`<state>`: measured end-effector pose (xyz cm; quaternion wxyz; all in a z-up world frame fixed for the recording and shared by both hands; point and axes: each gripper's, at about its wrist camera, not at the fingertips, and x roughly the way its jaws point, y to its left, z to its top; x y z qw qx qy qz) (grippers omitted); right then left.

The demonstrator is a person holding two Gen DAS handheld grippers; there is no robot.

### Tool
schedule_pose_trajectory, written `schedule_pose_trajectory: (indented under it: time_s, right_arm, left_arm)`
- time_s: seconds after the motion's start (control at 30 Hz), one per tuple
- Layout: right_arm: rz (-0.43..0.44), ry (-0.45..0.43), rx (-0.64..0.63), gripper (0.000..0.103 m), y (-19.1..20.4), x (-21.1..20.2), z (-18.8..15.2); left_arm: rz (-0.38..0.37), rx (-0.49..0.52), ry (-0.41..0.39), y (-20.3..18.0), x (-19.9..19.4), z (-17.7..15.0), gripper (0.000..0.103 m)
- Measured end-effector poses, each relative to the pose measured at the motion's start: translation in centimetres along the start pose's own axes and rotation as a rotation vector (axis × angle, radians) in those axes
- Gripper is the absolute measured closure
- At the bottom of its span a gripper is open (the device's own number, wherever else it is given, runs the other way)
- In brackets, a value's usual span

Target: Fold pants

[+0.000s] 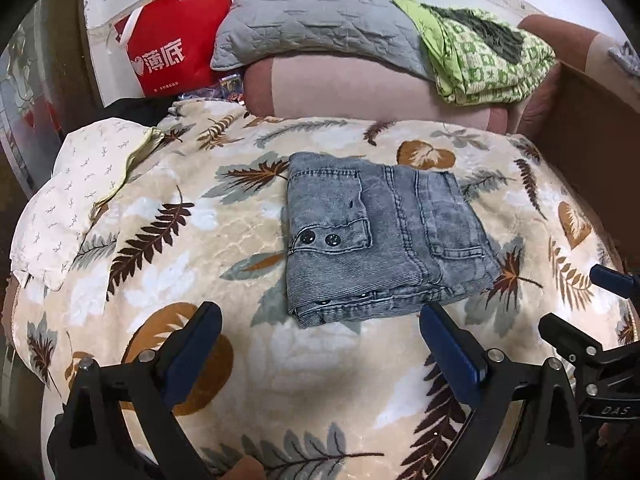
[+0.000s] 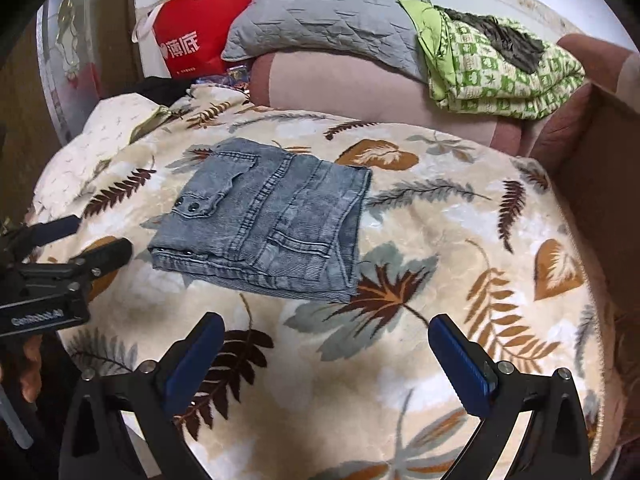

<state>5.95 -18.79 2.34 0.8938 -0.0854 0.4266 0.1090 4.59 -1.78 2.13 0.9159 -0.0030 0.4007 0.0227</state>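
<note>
Left tool (image 1: 320,344) is being held spread wide, nothing between its blue pads (image 1: 452,356), hovering just short of the near edge of the pants (image 1: 384,236). Right tool (image 2: 326,354) is likewise being held spread and empty, hanging over the leaf-print blanket (image 2: 460,240), with the pants lying ahead and to its left, apart from it. No cloth is being touched by either tool.

Pants are lying as a compact denim rectangle near the middle of the blanket on the bed, flap pocket with two snaps (image 1: 320,238) facing up, stacked layers showing along the near edge. Task is being judged as near done or done; folded shape is looking tidy.

Handling, judged: washed denim, being read as moderately heavy and fairly stiff for cloth, not fragile, not slippery; layers are likely to slide apart if only the top one is being pinched. Best hold is being judged at the thick near edge or the two near corners, all layers pinched together, away from the metal snaps. Plush blanket underneath is soft, so a pad could be slid under the stack.

Behind the blanket, a grey pillow (image 1: 316,20), a green patterned quilt (image 1: 492,60) and a red bag (image 1: 172,44) are lying well apart from the pants
</note>
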Motion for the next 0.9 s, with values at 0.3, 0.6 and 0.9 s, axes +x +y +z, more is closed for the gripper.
schedule_pose_trajectory:
  time_s: [0.3, 0.6, 0.9]
  right_arm:
    - [-0.017, -0.017, 0.026, 0.000, 0.0, -0.6, 0.9]
    - [-0.005, -0.004, 0.037, 0.000, 0.0, 0.3, 1.5]
    - [0.001, 0.002, 0.047, 0.000, 0.0, 1.2, 2.1]
  left_arm:
    - [-0.009, -0.011, -0.042, 0.1, -0.9, 1.4, 0.004]
    - [-0.048, -0.002, -0.003, -0.3, 0.5, 2.7, 0.004]
    - [-0.047, -0.003, 0.003, -0.3, 1.6, 3.3, 0.004]
